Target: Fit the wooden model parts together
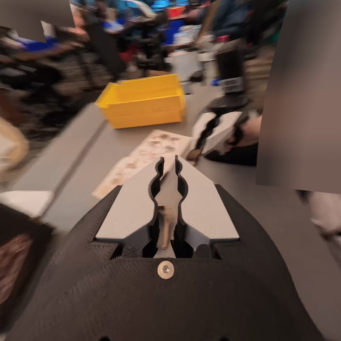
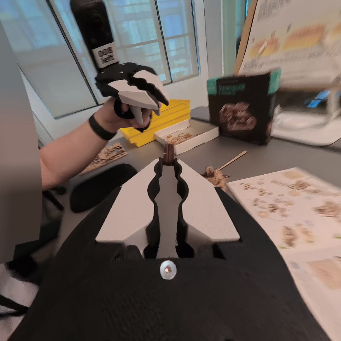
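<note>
Brown layered wood: a small ribbed wooden part point(image 2: 168, 154), dark and built of thin stacked slices, sits pinched between the tips of the right gripper point(image 2: 168, 160). Its fingers are pale grey plastic wedges with black wavy rubber-like inner edges, mounted on a black printed body with visible layer lines and a silver screw at centre. The part stands upright past the fingertips, above the grey table point(image 2: 258, 158).

The left gripper point(image 1: 169, 159) has the same build. Its tips stand slightly apart with a narrow gap; nothing is seen between the tips. Deeper in the slot, near the base, a thin tan wooden stick point(image 1: 166, 230) shows; whether the fingers clamp it I cannot tell. In the right wrist view this gripper is raised in a hand point(image 2: 118, 116) with a black wristband, well above the table.

On the table: a yellow plastic bin point(image 1: 145, 108) with stepped walls; a shallow white tray point(image 2: 199, 137) holding thin wooden rings; a dark box point(image 2: 239, 108) standing upright behind the tray; a printed instruction sheet point(image 2: 287, 199), blurred; a cluster of pale wooden pieces point(image 2: 214, 175) beside the sheet, with a thin stick point(image 2: 234, 159) pointing away from it; a flat cut wooden sheet point(image 2: 108, 155) under the forearm.
</note>
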Demonstrator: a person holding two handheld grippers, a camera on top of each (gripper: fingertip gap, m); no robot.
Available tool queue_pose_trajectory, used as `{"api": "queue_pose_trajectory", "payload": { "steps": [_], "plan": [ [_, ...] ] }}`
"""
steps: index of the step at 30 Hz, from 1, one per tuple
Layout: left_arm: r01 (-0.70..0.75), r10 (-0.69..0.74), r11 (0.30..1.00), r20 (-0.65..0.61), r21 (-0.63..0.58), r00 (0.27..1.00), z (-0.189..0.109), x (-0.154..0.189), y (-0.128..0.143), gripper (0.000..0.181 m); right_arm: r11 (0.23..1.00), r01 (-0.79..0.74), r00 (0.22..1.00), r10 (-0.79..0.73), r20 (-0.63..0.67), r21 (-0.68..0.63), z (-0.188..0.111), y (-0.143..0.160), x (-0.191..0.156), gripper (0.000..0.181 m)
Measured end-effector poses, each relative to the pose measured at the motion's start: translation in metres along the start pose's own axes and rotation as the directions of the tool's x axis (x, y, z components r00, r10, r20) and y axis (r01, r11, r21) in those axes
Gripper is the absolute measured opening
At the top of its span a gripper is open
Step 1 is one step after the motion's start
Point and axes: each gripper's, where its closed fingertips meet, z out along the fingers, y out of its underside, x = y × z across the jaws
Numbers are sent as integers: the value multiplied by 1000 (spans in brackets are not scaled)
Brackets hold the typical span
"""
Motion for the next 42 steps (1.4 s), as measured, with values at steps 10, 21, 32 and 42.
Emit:
{"api": "queue_pose_trajectory", "payload": {
  "steps": [10,21,32,42],
  "plan": [
    [29,-94,965,-239,-262,966,-9,-13,60,17,999,-9,988,3,-152,-37,45,22,13,11],
    [-75,-87,866,-296,-495,951,-11,-30,134,27,982,153,880,-185,-437,-107,68,39,45,11],
    [165,-353,829,-270,-534,896,23,-32,162,41,999,38,908,-24,-419,26,57,37,52,11],
    [313,-592,722,-316,-617,742,31,-20,162,23,998,12,931,10,-365,57,48,34,53,10]
  ]
}}
